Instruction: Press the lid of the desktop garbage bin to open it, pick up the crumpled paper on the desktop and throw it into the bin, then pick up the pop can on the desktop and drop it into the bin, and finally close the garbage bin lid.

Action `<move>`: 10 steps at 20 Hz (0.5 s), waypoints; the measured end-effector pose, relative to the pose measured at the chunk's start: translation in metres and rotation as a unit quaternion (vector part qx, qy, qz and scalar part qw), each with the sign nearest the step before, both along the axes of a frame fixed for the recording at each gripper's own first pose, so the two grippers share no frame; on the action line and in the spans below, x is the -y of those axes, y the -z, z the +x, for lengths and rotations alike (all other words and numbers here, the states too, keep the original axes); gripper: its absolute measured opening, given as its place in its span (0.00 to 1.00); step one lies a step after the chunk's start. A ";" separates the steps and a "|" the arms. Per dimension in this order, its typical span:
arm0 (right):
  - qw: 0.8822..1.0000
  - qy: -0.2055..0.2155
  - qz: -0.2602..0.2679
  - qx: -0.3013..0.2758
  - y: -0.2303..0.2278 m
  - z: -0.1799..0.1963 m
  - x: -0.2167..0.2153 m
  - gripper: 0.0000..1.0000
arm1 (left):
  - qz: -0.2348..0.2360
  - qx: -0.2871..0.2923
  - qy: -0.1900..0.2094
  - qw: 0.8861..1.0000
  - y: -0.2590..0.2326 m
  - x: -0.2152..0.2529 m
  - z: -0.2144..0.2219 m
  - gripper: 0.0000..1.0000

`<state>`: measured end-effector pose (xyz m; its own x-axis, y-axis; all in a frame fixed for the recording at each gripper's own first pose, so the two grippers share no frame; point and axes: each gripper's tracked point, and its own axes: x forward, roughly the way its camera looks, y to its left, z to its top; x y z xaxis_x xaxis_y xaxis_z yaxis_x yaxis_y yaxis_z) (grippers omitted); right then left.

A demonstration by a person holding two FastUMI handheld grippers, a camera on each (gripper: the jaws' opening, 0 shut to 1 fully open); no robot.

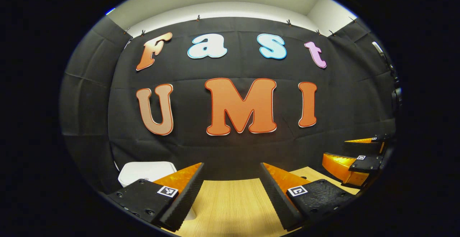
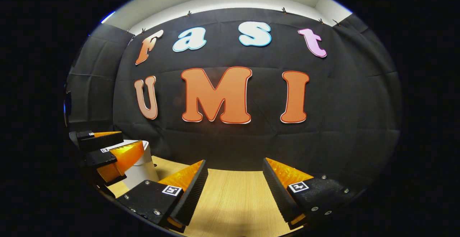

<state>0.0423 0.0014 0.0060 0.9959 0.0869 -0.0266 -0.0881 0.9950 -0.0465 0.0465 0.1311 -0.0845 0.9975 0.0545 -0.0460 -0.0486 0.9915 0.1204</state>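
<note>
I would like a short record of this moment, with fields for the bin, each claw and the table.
bin: white garbage bin on the table, lid down, behind the left finger in the left gripper view
left claw: open, holding nothing, above the table
right claw: open, holding nothing, above the table
table: light wood, bare between the fingers of both claws

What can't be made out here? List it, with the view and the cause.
- Garbage bin, left gripper view: its right side and lower body hide behind the left gripper.
- Garbage bin, right gripper view: the far gripper covers its top, so the lid's state is unclear.
- Table: cut off by the lower edge in both views.
</note>
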 end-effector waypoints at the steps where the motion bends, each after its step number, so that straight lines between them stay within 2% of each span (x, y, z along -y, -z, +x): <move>1: 1.000 -0.001 0.000 0.000 0.000 -0.001 -0.001 0.92 | -0.003 -0.002 0.002 1.000 0.002 0.003 -0.002 0.95; 3: 1.000 -0.003 0.002 -0.003 0.002 -0.003 -0.002 0.92 | -0.003 -0.002 0.005 1.000 0.003 0.008 -0.004 0.95; 4: 1.000 -0.003 0.003 -0.004 0.002 -0.005 -0.002 0.92 | 0.001 0.001 0.006 1.000 0.002 0.010 -0.006 0.99; 5: 1.000 -0.005 0.004 -0.006 0.004 -0.005 -0.003 0.92 | 0.004 0.001 0.008 1.000 0.003 0.012 -0.008 0.94; 6: 1.000 -0.004 0.004 -0.007 0.005 -0.006 -0.003 0.92 | 0.004 0.002 0.011 1.000 0.002 0.013 -0.009 0.99; 7: 1.000 -0.004 0.004 -0.009 0.005 -0.007 -0.003 1.00 | 0.004 0.001 0.013 1.000 0.004 0.016 -0.011 0.95; 10: 1.000 -0.001 0.009 -0.012 0.006 -0.008 -0.002 1.00 | 0.007 0.005 0.013 1.000 0.003 0.017 -0.015 0.95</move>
